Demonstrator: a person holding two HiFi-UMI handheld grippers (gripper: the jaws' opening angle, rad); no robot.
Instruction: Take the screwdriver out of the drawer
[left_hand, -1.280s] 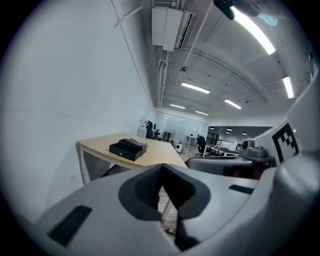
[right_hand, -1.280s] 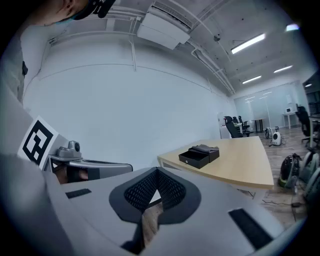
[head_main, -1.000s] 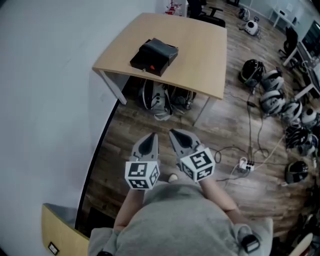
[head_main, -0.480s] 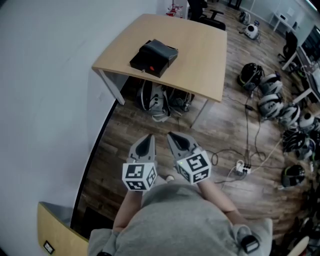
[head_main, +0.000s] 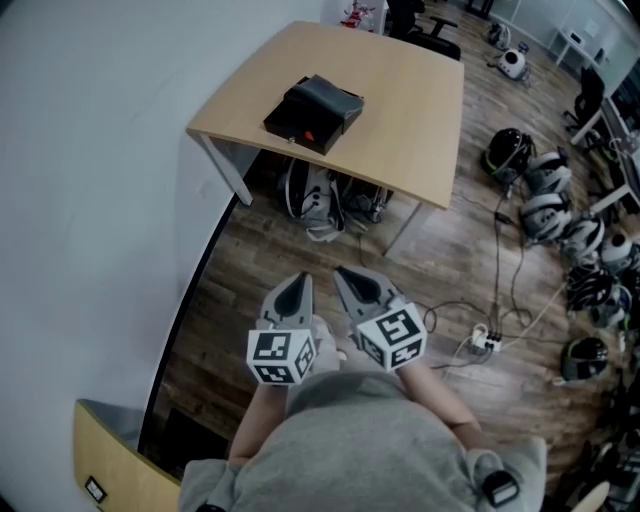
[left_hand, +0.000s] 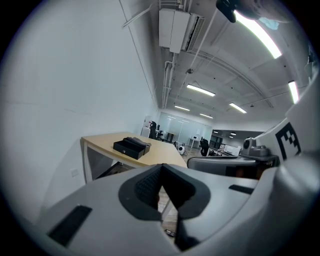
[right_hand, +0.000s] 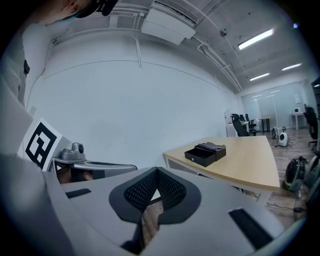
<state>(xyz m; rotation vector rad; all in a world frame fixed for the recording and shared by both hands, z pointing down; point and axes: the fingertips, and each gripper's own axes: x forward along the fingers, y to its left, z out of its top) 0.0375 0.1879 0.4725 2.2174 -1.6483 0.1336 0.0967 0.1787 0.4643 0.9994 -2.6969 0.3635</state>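
Two grippers are held side by side over the wood floor (head_main: 452, 250), well away from the table (head_main: 405, 120). The left gripper (head_main: 296, 286) and the right gripper (head_main: 360, 281) both have their jaws shut on nothing. A black drawer box (head_main: 318, 104) sits on the table, open a bit. A small red thing (head_main: 309, 133) shows inside, maybe the screwdriver.

Light wood table (head_main: 405, 100) stands ahead of me. One item on it: a black drawer box (head_main: 313, 110), close to the near edge, toward the left end. Its drawer is slid partly open, and a red spot (head_main: 308, 135) shows inside.

Plank floor (head_main: 450, 250) carries bags (head_main: 325, 200) under the table, helmets (head_main: 545, 195) clustered at right, and a power strip (head_main: 487, 338) with cables (head_main: 500, 250).
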